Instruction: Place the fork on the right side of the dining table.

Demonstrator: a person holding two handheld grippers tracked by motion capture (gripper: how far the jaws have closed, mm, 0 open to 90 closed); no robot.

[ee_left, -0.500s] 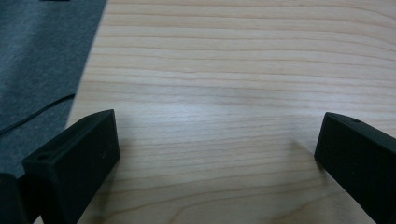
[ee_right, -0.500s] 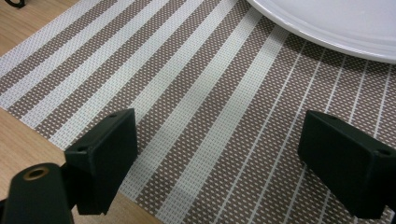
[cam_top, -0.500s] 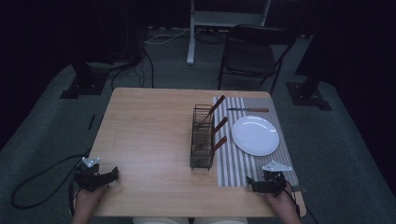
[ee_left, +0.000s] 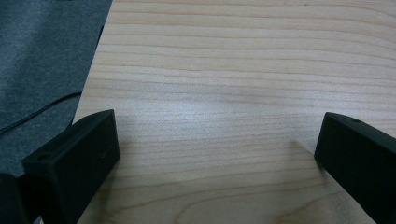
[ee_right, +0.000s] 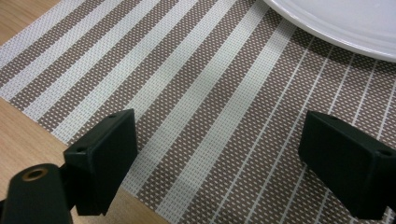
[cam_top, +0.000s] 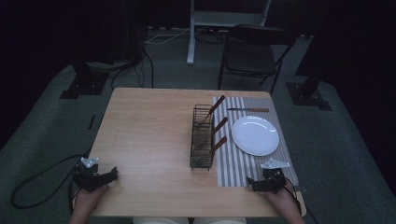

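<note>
High view: round white plate (cam_top: 255, 135) on striped placemat (cam_top: 238, 161).

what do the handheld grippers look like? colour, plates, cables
Both are black. The left gripper and the right gripper each carry a grey three-cornered plate on top. A dark cable trails from the left one over the floor. In the gripper views the jaws are blocky black pads with small holes.
</note>
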